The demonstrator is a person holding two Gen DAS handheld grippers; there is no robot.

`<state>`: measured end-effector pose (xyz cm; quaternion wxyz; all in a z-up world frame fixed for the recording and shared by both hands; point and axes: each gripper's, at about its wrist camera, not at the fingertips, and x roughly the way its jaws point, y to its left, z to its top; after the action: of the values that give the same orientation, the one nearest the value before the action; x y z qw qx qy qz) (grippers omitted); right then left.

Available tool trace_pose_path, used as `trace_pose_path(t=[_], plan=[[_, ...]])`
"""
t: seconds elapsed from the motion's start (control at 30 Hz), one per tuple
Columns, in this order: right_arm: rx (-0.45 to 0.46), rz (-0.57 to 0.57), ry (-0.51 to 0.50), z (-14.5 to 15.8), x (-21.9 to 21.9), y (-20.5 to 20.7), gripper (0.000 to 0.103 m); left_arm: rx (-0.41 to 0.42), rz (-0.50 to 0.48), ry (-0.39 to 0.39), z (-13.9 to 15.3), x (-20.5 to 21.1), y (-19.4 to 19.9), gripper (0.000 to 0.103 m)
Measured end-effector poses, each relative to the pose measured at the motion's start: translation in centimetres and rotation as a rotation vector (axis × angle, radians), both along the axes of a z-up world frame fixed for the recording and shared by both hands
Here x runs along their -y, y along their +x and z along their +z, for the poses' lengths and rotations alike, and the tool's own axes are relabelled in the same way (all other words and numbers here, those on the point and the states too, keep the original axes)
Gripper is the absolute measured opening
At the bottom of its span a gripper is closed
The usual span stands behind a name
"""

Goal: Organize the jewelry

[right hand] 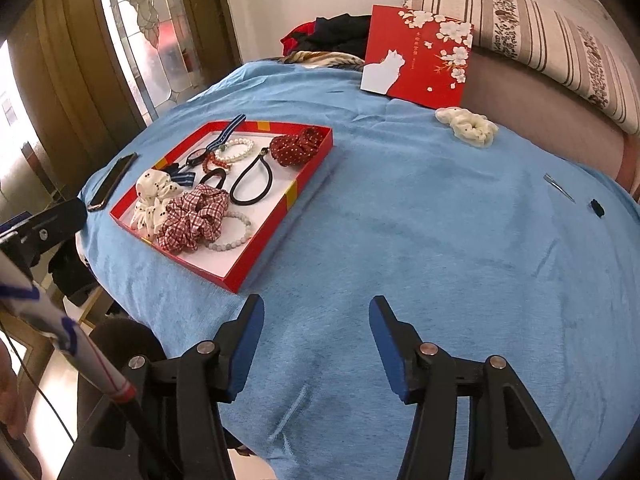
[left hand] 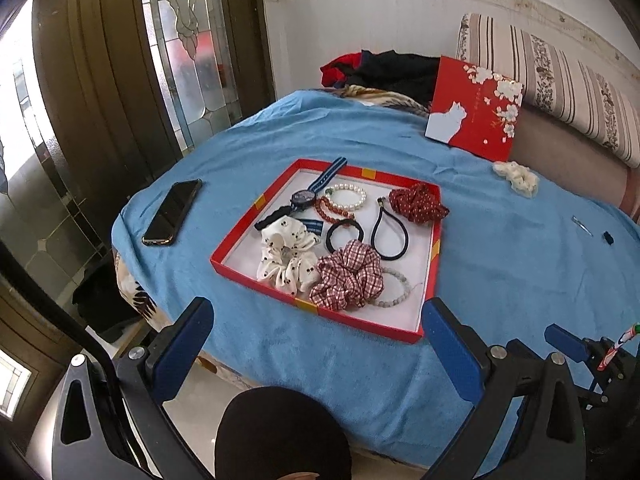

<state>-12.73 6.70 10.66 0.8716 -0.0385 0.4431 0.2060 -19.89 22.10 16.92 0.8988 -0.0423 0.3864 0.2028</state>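
A red tray (left hand: pixel 236 240) (right hand: pixel 280 216) lies on a blue cloth. It holds a checked scrunchie (left hand: pixel 348 276) (right hand: pixel 194 216), a white dotted scrunchie (left hand: pixel 280 258), a dark red scrunchie (left hand: pixel 418 202), black hair ties (left hand: pixel 390 232), pearl and bead bracelets (left hand: pixel 352 196) and a watch (left hand: pixel 306 198). A cream scrunchie (right hand: pixel 468 126) (left hand: pixel 516 178), a metal clip (right hand: pixel 558 186) and a small black piece (right hand: pixel 597 207) lie loose on the cloth. My left gripper (left hand: pixel 318 344) is open before the tray's near edge. My right gripper (right hand: pixel 316 340) is open over bare cloth, right of the tray.
The red lid with a white cat (right hand: pixel 416 56) (left hand: pixel 476 110) leans against a striped cushion (right hand: pixel 540 36). A phone (left hand: pixel 172 212) lies left of the tray. Dark clothes (left hand: pixel 384 70) are piled at the back. A door with patterned glass (left hand: pixel 184 48) stands left.
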Motion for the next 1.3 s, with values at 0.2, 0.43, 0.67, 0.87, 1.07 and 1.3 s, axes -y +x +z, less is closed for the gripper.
trace_pose_path(t=[0.2,0.43,0.67,0.87,1.07,1.3], plan=[[-0.006,0.004,-0.029,-0.3,-0.9,0.1,0.061,-0.028,-0.02,-0.022,-1.1,-0.4,0.3,0.103],[-0.008,0.014,-0.06,-0.5,-2.1,0.2,0.062,-0.048,-0.036,-0.05,-2.1,-1.2,0.6,0.103],[0.0,0.024,-0.091,-0.5,-3.4,0.3,0.063,-0.06,-0.039,-0.088,-2.9,-2.2,0.7,0.103],[0.005,0.03,-0.111,-0.4,-4.4,0.5,0.064,-0.064,-0.025,-0.119,-3.5,-3.3,0.6,0.103],[0.01,0.046,-0.13,-0.4,-5.7,0.4,0.065,-0.067,-0.008,-0.147,-4.0,-4.5,0.5,0.103],[0.021,0.075,-0.155,-0.4,-7.2,0.2,0.066,-0.072,0.023,-0.181,-4.5,-5.9,0.4,0.103]])
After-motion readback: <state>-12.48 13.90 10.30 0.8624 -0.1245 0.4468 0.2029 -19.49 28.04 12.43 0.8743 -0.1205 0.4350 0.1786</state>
